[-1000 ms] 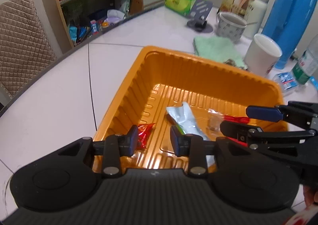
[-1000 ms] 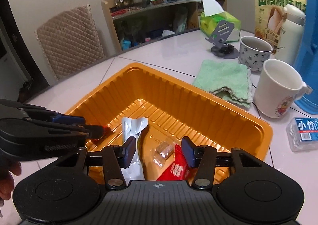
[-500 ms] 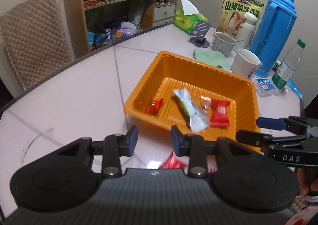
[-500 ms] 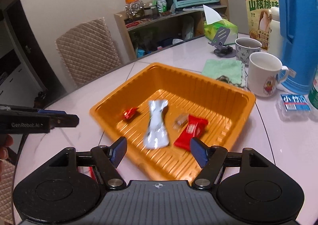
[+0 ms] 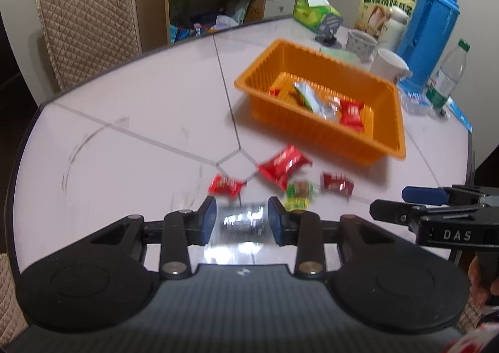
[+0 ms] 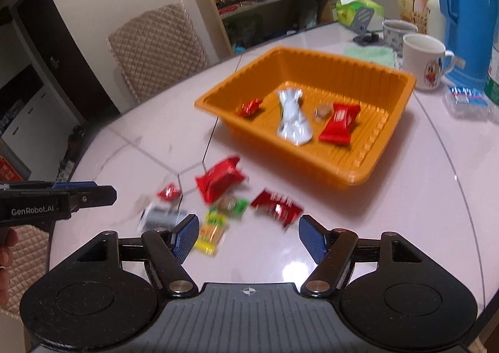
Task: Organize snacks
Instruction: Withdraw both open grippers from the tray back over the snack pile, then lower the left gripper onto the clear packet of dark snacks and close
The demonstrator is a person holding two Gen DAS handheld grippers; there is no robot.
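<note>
Two grippers hung over the table (image 5: 131, 122), and the count began. The left gripper (image 5: 241, 222) had its blue pads parted by a narrow gap with nothing clamped; a blurred silver-and-black packet (image 5: 241, 222) lay on the table showing through that gap, and whether the pads touched it could not be told from the smear. The right gripper (image 6: 248, 236) stood with its fingers spread wide and empty, bare tabletop between them. Just beyond the fingers sat the loose snacks, six of them: one large red packet (image 6: 220, 181), one small red sweet (image 6: 168, 192) on the left gripper's side, one dark red packet (image 6: 276, 204) ahead of the right gripper's right finger, one green sweet (image 6: 230, 204), one yellow sweet (image 6: 212, 229) just beside the right gripper's left finger, and that silver-and-black packet (image 6: 162, 217). Farther ahead, well past the fingertips, stood one orange tray (image 6: 352, 172), and inside it lay four pieces: one small red sweet, one long silver wrapper (image 6: 293, 122), one clear-wrapped brownish sweet (image 6: 322, 111) and one red packet (image 6: 340, 123). Behind the tray stood two mugs, one white (image 6: 424, 61) and one patterned (image 6: 397, 33), one blue thermos (image 5: 430, 31) and one water bottle (image 5: 449, 75).
</note>
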